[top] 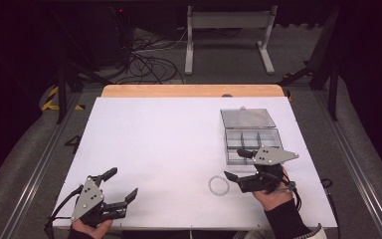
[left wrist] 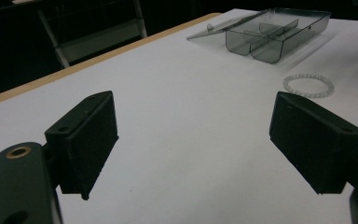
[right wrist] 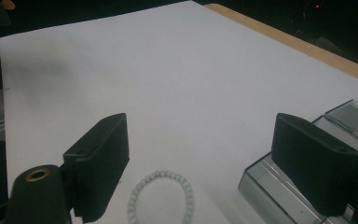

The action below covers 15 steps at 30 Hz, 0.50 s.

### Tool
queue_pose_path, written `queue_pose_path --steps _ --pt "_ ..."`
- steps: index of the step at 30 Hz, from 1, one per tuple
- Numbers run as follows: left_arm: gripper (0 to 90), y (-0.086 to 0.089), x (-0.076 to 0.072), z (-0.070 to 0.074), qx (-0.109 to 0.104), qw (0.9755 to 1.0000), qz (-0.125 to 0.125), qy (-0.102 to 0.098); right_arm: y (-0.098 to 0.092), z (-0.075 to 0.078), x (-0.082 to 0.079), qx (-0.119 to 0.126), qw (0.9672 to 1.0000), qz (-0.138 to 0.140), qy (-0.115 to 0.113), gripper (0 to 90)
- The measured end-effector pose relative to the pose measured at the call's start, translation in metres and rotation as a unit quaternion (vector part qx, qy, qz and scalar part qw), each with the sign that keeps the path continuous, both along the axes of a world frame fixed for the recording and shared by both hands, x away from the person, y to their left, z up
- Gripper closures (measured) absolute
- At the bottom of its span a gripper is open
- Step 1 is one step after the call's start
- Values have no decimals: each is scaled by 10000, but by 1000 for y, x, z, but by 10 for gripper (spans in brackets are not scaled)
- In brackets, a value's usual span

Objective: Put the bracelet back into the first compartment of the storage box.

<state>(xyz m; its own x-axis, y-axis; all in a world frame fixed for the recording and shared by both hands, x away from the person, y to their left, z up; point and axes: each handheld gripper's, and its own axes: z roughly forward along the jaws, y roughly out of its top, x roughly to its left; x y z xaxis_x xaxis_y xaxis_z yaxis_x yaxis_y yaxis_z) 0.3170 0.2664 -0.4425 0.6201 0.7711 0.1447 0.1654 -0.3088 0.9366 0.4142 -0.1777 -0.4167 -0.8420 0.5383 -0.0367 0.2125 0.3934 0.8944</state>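
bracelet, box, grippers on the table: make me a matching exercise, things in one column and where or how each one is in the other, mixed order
Things:
1. bead bracelet
2. clear box
3. left gripper
4. right gripper

Place or state:
A. open, at the table's near left corner, far from the other things
B. lid flipped back, compartments showing
C. lying flat on the white table, in nobody's grip
D. open, close beside the box, with the bracelet just ahead of it

Pairs: 1-C, 2-B, 3-A, 4-D

One ring-shaped bracelet of pale translucent beads point(top: 218, 185), one clear smoky-grey plastic compartment box point(top: 254, 144) with open lid, two black two-jaw grippers point(top: 119, 185) point(top: 238, 165)
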Motion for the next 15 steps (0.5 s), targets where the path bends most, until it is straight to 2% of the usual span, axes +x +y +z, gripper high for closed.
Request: queue_pose_path --steps 3,8,11,13,15 --pt "158 1 0 0 -34 10000 4 -3 4 -2 2 -78 10000 24 32 195" --pt "158 1 0 0 -46 10000 2 4 5 -1 3 -49 10000 6 80 206" --pt "158 0 0 0 -29 10000 -3 -1 6 0 5 -45 9995 40 318 263" --pt "158 0 1 0 -7 10000 -5 8 6 1 7 -79 9983 100 576 303" --pt "158 0 1 0 -9 10000 -3 1 7 2 7 -123 9978 128 636 316"
